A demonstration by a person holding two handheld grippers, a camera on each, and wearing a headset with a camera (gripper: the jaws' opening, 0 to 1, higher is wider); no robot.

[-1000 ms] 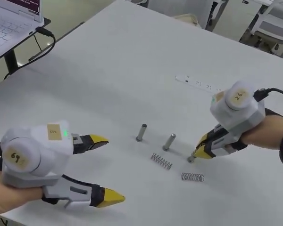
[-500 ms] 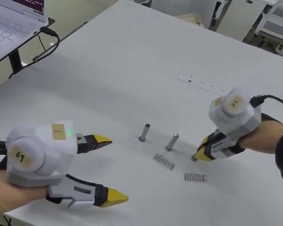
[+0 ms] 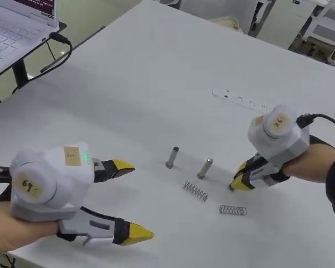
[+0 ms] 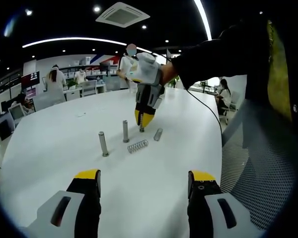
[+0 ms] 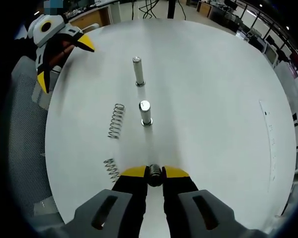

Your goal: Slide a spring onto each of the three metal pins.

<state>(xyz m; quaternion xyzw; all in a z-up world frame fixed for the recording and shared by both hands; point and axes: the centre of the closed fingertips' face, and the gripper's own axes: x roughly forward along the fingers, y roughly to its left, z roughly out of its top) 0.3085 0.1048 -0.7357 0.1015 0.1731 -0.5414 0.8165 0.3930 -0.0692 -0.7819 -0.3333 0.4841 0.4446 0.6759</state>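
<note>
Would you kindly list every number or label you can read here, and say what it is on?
"69": handwritten sticker on the left gripper.
Too blurred to read: the scrawled digits on the round label of the right gripper.
Unreadable: the yellow tag atop the left gripper.
Too small to read: the laptop screen text.

Count: 3 metal pins: pin A (image 3: pixel 172 157), pin B (image 3: pixel 205 168), pin C (image 5: pixel 155 176) (C sits between the right jaws). 2 loose springs: spring A (image 3: pixel 195 191), spring B (image 3: pixel 233 210). 2 grippers: left gripper (image 3: pixel 135 201), right gripper (image 3: pixel 238 184). 1 laptop (image 3: pixel 11 28), 1 power strip (image 3: pixel 240 100).
</note>
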